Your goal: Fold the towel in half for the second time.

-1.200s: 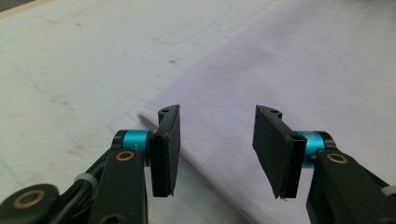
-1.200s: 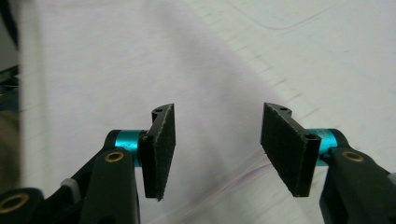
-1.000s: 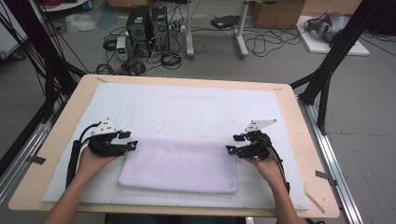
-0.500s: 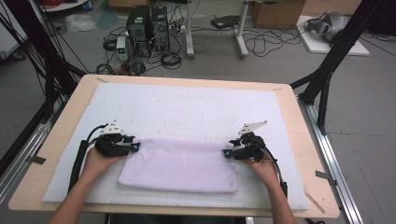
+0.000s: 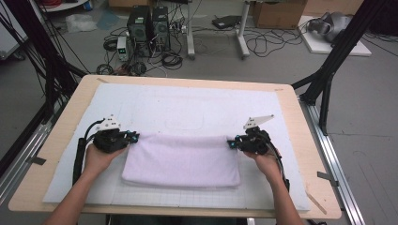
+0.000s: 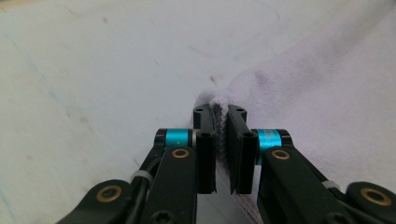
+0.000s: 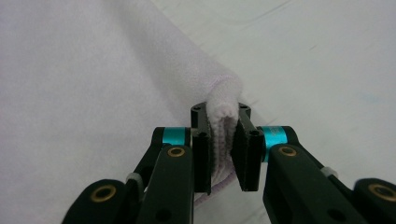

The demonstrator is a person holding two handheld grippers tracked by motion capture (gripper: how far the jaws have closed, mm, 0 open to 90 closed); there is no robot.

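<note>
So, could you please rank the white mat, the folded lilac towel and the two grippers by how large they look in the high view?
1. white mat
2. lilac towel
3. left gripper and right gripper: they look alike, each shut on a far corner of the towel.

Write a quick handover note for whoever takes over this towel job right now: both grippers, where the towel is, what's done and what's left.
Left gripper: jaws have just been closing, now pinched on the far left corner of the towel.
Right gripper: same, clamped on the far right corner, cloth bunched between its pads.
Towel: lies on the white mat near the front of the table, far edge slightly raised.
Done: both far corners gripped.
Left: probably fold the far edge towards the near edge, then release.
</note>
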